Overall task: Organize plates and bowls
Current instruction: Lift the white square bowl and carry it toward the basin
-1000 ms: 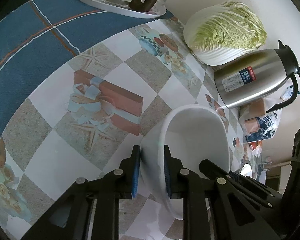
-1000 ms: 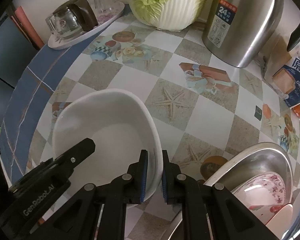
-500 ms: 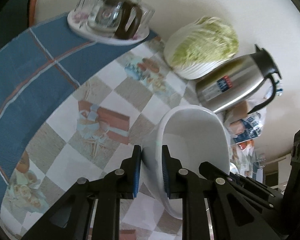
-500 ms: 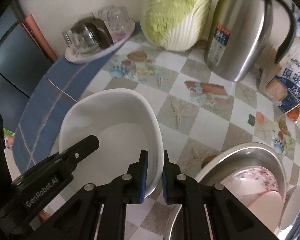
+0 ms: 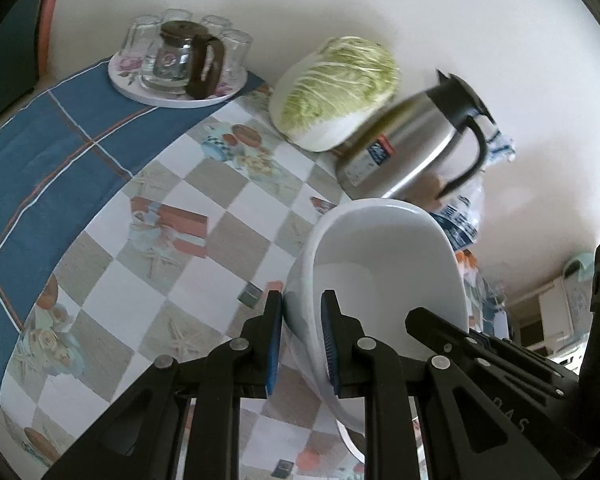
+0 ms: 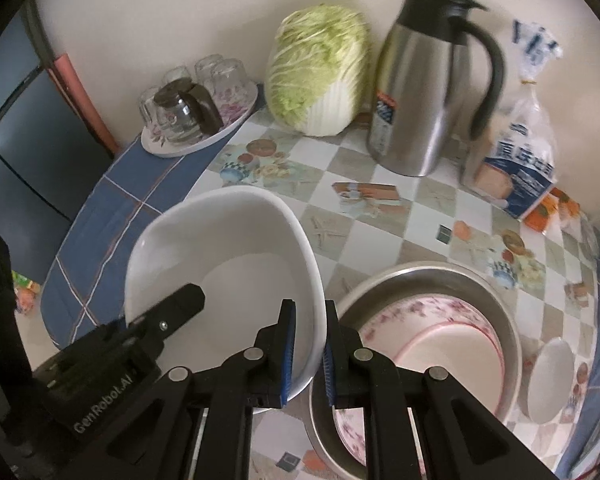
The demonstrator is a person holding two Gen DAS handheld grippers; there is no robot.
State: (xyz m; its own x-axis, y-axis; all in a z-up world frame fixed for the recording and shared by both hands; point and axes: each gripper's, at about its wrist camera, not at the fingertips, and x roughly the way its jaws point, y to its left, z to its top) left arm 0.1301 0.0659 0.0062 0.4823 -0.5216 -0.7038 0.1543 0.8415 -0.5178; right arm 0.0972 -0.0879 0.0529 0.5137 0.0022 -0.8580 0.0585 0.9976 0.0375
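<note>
A large white bowl (image 5: 388, 264) is held in the air above the checked tablecloth by both grippers. My left gripper (image 5: 302, 340) is shut on its left rim. My right gripper (image 6: 309, 350) is shut on its right rim, and the bowl (image 6: 236, 256) fills the left middle of the right wrist view. To the right, below the bowl, stands a steel basin (image 6: 420, 276) holding a pink-flowered plate (image 6: 416, 308) and a pink-rimmed dish (image 6: 448, 352). A small white saucer (image 6: 548, 380) lies right of the basin.
Along the back wall stand a tray of glasses with a glass jug (image 5: 176, 68), a Chinese cabbage (image 5: 336, 88), a steel thermos jug (image 6: 424, 96) and a bread bag (image 6: 516, 160). A blue cloth (image 5: 52, 152) covers the table's left edge.
Both grippers have lifted the white bowl up off the table and carried it right, toward the steel basin. The table objects look smaller and farther away.
</note>
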